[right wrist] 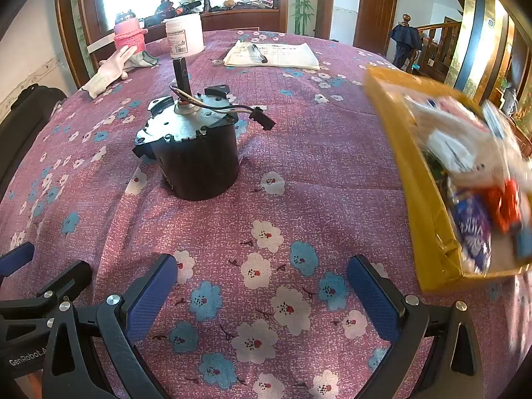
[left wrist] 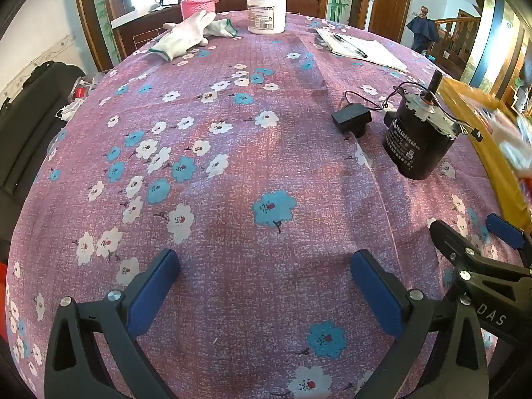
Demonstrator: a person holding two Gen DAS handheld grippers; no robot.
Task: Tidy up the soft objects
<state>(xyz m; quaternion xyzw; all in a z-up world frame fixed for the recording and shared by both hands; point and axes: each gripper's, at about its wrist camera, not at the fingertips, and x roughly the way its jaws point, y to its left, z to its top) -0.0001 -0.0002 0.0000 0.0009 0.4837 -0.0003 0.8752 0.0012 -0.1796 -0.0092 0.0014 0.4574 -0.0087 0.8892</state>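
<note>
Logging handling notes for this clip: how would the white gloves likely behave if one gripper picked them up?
The white gloves lie limp and flattened on the tablecloth, so they would probably droop from a pinch. They look like thin fabric, likely light. One overlaps the other, so lifting one may drag its partner.

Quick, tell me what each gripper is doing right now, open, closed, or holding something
Left gripper: open, holding nothing, above the tablecloth.
Right gripper: open, holding nothing.
</note>
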